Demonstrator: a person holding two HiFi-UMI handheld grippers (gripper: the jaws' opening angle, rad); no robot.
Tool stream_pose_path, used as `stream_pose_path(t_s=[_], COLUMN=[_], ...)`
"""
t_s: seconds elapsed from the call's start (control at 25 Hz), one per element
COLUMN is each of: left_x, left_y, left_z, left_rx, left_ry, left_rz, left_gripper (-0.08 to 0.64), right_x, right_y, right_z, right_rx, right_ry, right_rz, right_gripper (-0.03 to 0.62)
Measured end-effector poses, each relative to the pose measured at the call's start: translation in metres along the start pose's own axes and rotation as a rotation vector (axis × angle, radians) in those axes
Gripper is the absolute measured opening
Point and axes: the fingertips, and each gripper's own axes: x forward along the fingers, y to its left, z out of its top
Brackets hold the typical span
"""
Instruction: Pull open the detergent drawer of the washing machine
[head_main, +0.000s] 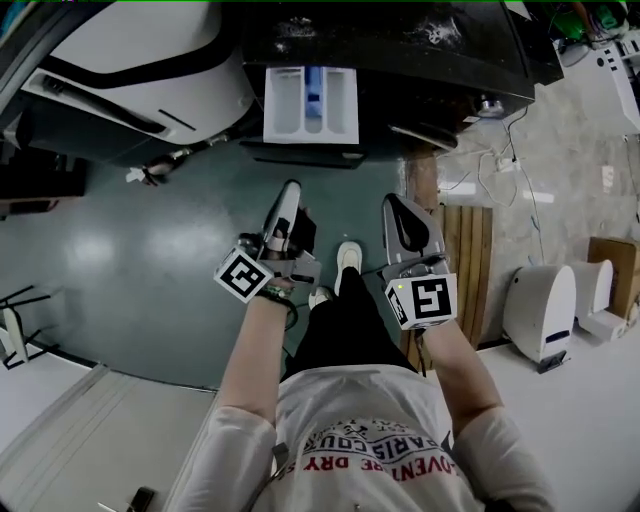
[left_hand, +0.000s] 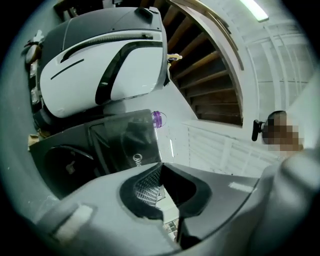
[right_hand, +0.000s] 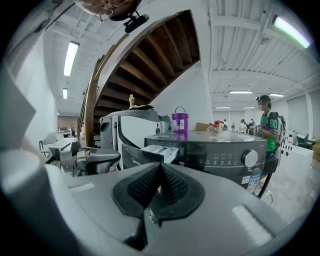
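The dark washing machine (head_main: 400, 45) stands at the top of the head view. Its white detergent drawer (head_main: 310, 105) is pulled out, with the compartments showing. Both grippers hang in the air well back from it, over the green floor. My left gripper (head_main: 290, 190) has its jaws together with nothing between them. My right gripper (head_main: 393, 202) is shut too and empty. In the right gripper view the open drawer (right_hand: 159, 151) juts from the machine's front (right_hand: 220, 150), just beyond the closed right gripper (right_hand: 159, 167). The left gripper view has the left gripper (left_hand: 160, 170) tilted up past the machine (left_hand: 100, 145).
A large white machine (head_main: 130, 60) stands left of the washer. A purple bottle (right_hand: 179, 121) sits on the washer's top. A wooden panel (head_main: 465, 260), white units (head_main: 540, 305) and floor cables (head_main: 500, 165) lie to the right. A person (right_hand: 269, 130) stands beyond the washer.
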Motion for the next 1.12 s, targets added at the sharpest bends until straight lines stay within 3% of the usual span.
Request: stream_pose_path(t_s=[0.2,0.36,0.56,0.68,1.12], left_x=[-0.017,-0.032,-0.046,-0.054,-0.064], left_y=[-0.048,-0.082,-0.135,-0.164,-0.273], left_z=[0.009,0.015,0.011,0.006,-0.014], left_rx=[0.188,0.251,0.574,0.745,1.172], left_ry=[0.053,0.069,0.190,0.244,0.336], left_rz=[0.035,0.084,0.140,0.134,0.062], left_gripper=[0.002,-0.003,-0.003,-0.003,-0.003], right_x=[-0.022,-0.046,-0.078,-0.096,-0.157], right_y=[0.013,0.020,0.035,0.045,0.055], right_z=[0.028,0.055,0.084,0.103,0.169], right_rx=[-0.043,-0.048,-0.041,-0.051,-0.123], right_ry=[0.009,-0.002,-0.011,-0.040,-0.167], right_rz=[-0.013,-0.012,0.025,0.044,0.045], right_gripper=[0.002,0.002,0.002,0.002,0.002])
